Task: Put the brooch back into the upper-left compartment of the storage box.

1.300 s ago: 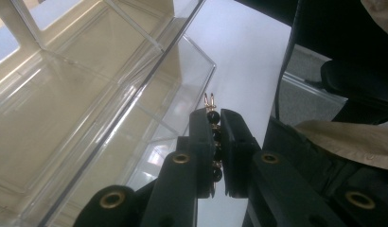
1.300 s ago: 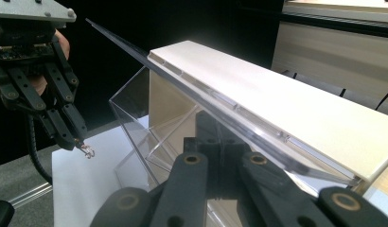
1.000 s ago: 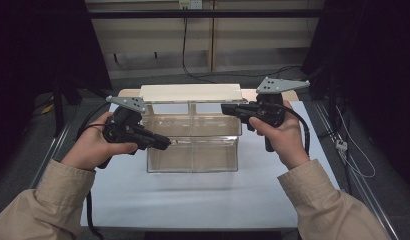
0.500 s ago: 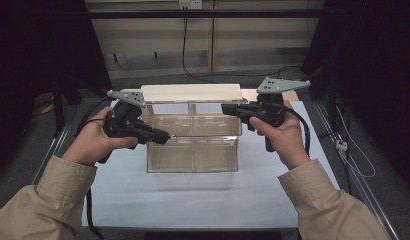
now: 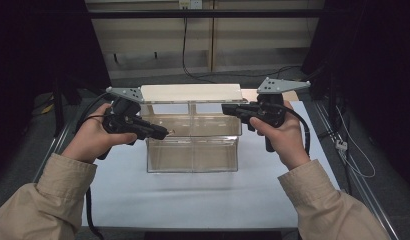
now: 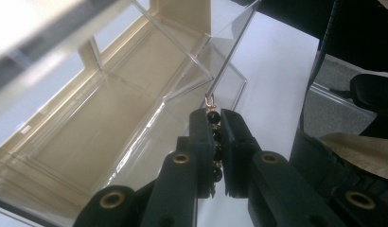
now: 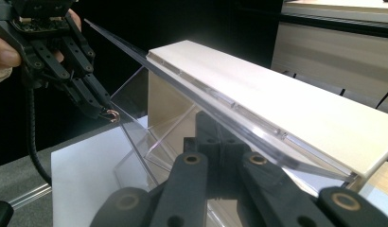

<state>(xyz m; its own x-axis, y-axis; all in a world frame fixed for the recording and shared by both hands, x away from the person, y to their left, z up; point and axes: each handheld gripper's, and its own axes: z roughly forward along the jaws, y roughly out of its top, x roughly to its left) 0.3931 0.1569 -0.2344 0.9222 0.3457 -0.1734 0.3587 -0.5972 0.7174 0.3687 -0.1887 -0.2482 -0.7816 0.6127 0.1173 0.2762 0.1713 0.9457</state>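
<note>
left gripper (image 6: 215, 124) jaws closed down on a string of dark round beads (image 6: 212, 117), beads stacked in the narrow slot between the two black jaws, a small copper-coloured ring (image 6: 209, 100) poking out past the tips. in the high view the same gripper (image 5: 163, 133) sits in the person's left hand (image 5: 90, 140), pointing right toward the near left corner of a clear plastic box (image 5: 193, 152). in the right gripper view the ring (image 7: 111, 114) hangs at the left gripper's (image 7: 101, 108) tips just beside the box's upper edge; touching or not, cannot tell.

right gripper (image 5: 229, 108) held in the right hand (image 5: 283, 137), pointing left at the box's raised clear lid (image 7: 220, 106). in its own view the lid edge crosses right over the jaw tips (image 7: 216, 142) and the jaws stand close together, no gap visible; clamped on the lid or just under it, cannot tell.

box stands mid-table on a white sheet (image 5: 203, 195), two clear compartments at the front, a beige tray section (image 6: 83, 142) behind, divided by low walls. a flat cream-white panel (image 5: 193, 92) lies along the back top, directly behind the lid edge. beige sleeves (image 5: 38, 205) enter from the bottom of the high view. black cables (image 5: 305, 132) trail from both grippers.
</note>
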